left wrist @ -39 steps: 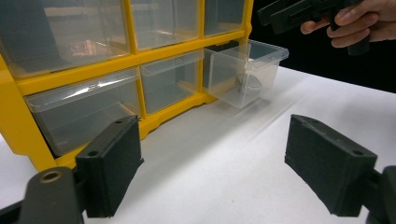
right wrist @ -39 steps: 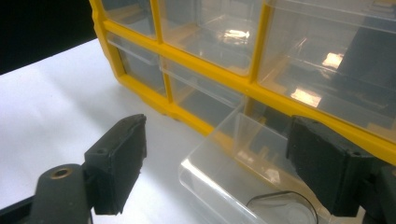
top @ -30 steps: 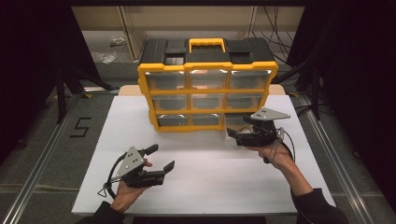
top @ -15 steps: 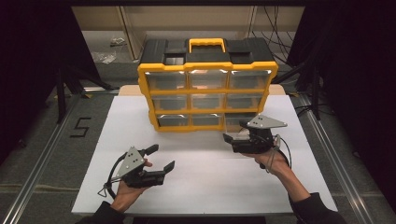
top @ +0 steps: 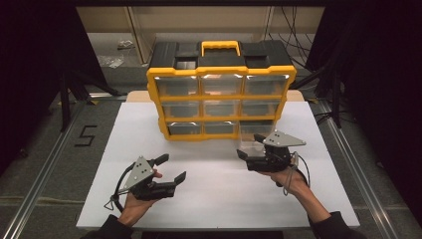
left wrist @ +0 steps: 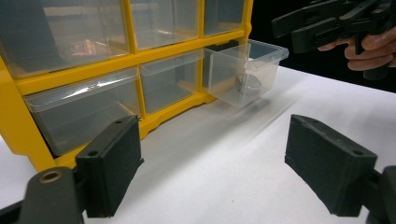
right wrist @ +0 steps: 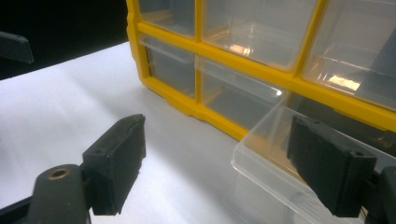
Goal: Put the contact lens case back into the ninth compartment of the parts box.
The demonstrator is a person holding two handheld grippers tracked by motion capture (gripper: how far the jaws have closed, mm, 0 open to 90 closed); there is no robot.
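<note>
We see the yellow organiser cabinet (top: 221,99) standing at the far middle of the white table (top: 99,149), its black top and yellow handle (top: 219,46) facing up; its bottom-right clear drawer (top: 253,135) is pulled partway out of its slot toward us, and in the left gripper view a small dark object (left wrist: 247,85) lies inside that drawer (left wrist: 245,70), too blurred for us to tell what it is; the other drawers sit flush in the frame. Our right gripper (top: 249,147) hangs just in front of the open drawer with its jaws spread wide and nothing clamped between them; in the right gripper view one jaw overlaps the drawer's rim (right wrist: 261,172), though we cannot tell whether it touches it. Our left gripper (top: 171,168) rests low over the near left of the table, well apart from the cabinet, jaws likewise wide and empty.
</note>
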